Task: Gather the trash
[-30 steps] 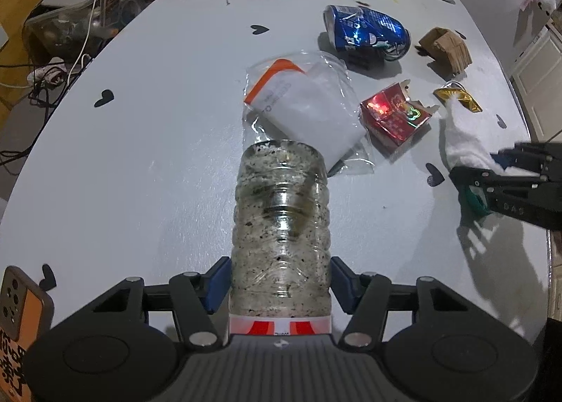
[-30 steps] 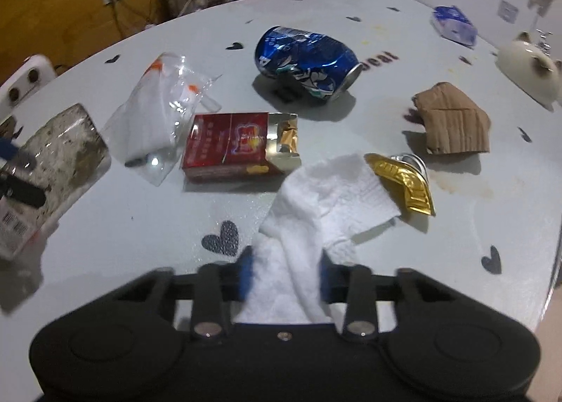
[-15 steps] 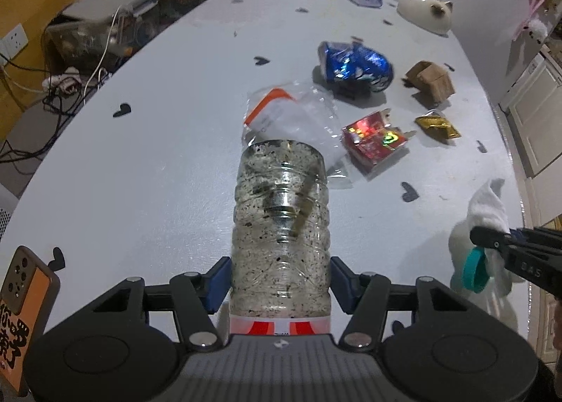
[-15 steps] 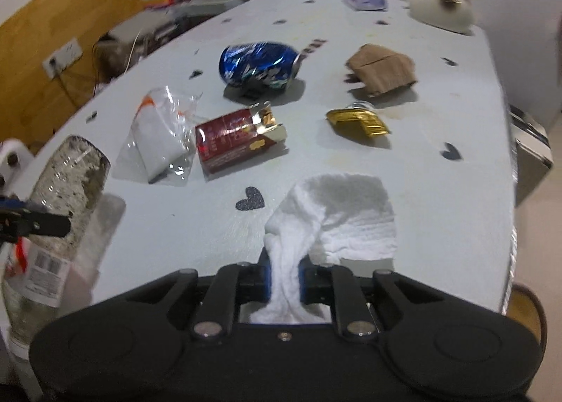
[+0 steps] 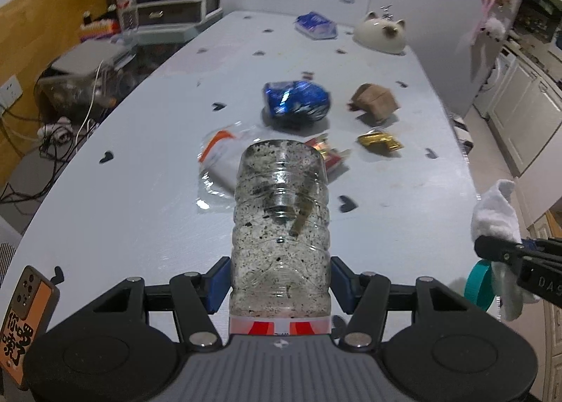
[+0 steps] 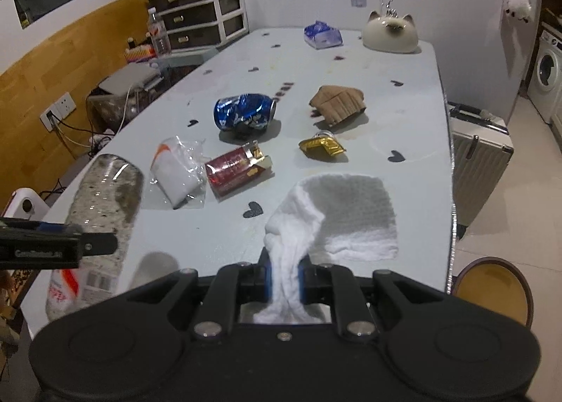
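Observation:
My left gripper (image 5: 281, 282) is shut on a dirty clear plastic bottle (image 5: 281, 222), held above the near end of the pale table (image 5: 140, 170); the bottle also shows in the right wrist view (image 6: 102, 212). My right gripper (image 6: 284, 277) is shut on a white tissue (image 6: 337, 215), lifted over the table's near right edge; the tissue also shows in the left wrist view (image 5: 497, 212). On the table lie a crushed blue can (image 6: 246, 114), a red cigarette pack (image 6: 237, 170), a clear plastic bag (image 6: 179, 170), a gold wrapper (image 6: 321, 147) and a brown cardboard piece (image 6: 337, 105).
A cat-shaped ceramic dish (image 6: 390, 33) and a blue tissue pack (image 6: 323, 34) sit at the table's far end. A round brown bin (image 6: 493, 289) and a suitcase (image 6: 477, 156) stand on the floor to the right. A phone (image 5: 24, 317) lies near left.
Both grippers have risen and pulled back from the table, carrying the bottle and the tissue. The tissue has left the tabletop and hangs from the right gripper.

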Motion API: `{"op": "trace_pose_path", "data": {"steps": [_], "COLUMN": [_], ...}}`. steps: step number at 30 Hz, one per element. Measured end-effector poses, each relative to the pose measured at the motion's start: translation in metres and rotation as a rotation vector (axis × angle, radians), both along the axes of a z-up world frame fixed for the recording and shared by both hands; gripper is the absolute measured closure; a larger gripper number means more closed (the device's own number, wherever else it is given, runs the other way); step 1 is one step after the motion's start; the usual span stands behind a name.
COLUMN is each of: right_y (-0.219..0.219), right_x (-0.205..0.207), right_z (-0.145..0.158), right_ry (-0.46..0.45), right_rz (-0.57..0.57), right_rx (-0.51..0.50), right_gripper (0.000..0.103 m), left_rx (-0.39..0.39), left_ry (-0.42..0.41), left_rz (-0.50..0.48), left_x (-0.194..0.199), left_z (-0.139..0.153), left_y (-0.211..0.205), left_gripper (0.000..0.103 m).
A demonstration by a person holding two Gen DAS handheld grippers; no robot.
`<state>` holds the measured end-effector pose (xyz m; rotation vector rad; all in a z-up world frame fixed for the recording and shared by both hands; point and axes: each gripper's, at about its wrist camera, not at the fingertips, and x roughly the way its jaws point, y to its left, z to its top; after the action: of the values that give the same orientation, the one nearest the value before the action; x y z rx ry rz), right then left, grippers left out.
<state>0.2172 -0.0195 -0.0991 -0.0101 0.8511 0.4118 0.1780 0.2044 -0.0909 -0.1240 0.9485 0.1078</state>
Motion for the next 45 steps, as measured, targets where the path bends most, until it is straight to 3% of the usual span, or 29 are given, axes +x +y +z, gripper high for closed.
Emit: {"op": "trace_pose_path", "data": {"steps": [10,21,36,45], "right_y": [-0.046,-0.140,-0.286,-0.350], "right_x": [-0.014,0.000,0.043,0.074], "right_z": [0.012,0.012,-0.012,-0.044], "right_ry": [-0.030,-0.034,0.013,0.102], "right_rz": [-0.044,-0.068,-0.126,-0.228], "right_rx": [0.031,0.037,0.013,0.009], "right_gripper": [0.089,0.089,0.089,0.089], "left_rx": [0.025,0.025,-0.003,-0.022], "left_ry": [-0.041,-0.039,0.005,0.074], "left_rz": [-0.029,-0.042,-0.120,-0.220], "left_x": [-0.008,0.011,0.068,0.115], "left_z": [0.016,0.018,-0.009,-0.037], "left_y": [-0.057,-0.150,-0.305,-0.368], "left_gripper": [0.043,0.043,0.043,0.043]}}
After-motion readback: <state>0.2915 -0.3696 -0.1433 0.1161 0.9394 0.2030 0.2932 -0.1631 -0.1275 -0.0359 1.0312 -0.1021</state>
